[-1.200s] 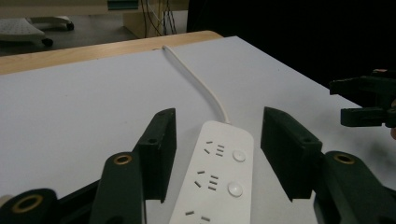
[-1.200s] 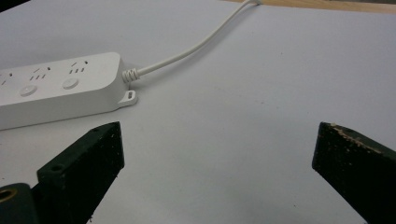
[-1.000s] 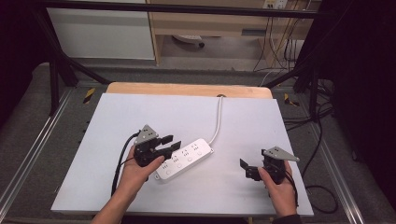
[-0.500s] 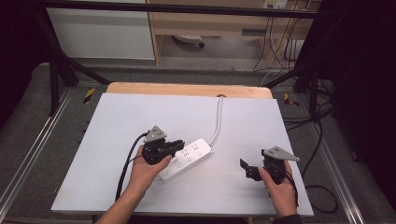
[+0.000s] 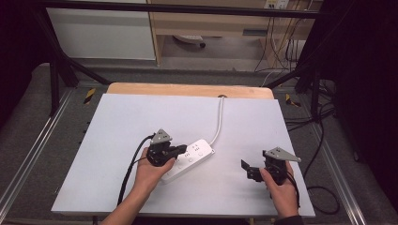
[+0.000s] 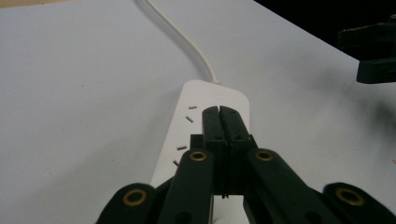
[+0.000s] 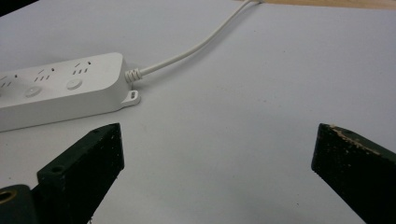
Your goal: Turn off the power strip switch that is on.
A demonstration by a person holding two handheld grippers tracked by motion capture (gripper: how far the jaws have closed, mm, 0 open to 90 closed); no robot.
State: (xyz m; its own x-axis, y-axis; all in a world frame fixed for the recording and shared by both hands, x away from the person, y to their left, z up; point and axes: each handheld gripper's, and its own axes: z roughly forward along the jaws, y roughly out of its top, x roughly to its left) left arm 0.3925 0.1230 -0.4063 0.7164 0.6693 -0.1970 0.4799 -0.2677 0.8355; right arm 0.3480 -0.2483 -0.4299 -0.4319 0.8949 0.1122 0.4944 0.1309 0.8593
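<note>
— Moved since a second ago: left gripper (image 5: 180, 149), from beside the power strip (image 5: 188, 160) to over its near half, jaws pressed fully together, holding nothing. Right gripper (image 5: 247, 169) unchanged, low right of the frame, jaws spread wide, empty.

— And the rest, largest first?

— White table (image 5: 117, 126) across the middle of the frame. Then power strip, flat at centre, slanting toward upper right. Then its cord (image 5: 219, 119), running up to the table's far edge.

— Handling?

— Probably rigid plastic, light, smooth and a bit slippery. Best taken across the narrow width of the body, away from sockets and buttons. Cord stiffish, likely to tug back when dragged.
</note>
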